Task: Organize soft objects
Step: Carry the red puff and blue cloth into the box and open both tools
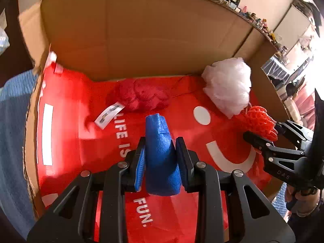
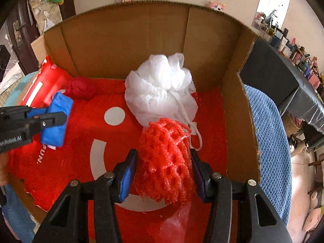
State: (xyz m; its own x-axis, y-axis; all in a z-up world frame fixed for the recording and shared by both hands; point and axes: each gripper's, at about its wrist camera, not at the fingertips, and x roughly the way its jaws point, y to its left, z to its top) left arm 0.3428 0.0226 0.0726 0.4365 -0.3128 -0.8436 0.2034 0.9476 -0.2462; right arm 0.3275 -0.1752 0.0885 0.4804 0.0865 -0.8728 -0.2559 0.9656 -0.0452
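Both loads over cardboard box (image 2: 232, 93), above red bag lining (image 1: 226, 139). Left gripper (image 1: 161, 158) jaws pinched on blue foam piece (image 1: 160, 141); right gripper (image 2: 163, 174) jaws half-open, clamping red foam net (image 2: 166, 162) beside white mesh pouf (image 2: 160, 89). Lower onto open red patches, then release.

— Any print on the red bag (image 1: 81, 125)?
— White letters: "LIFE IS", then "FUN."
— And on the grippers?
— The right gripper (image 1: 261, 139) shows "DAS"; the left gripper (image 2: 60, 119) shows a cut-off "nRoboLAI".
— The white tag (image 1: 109, 115)?
— Blurred.
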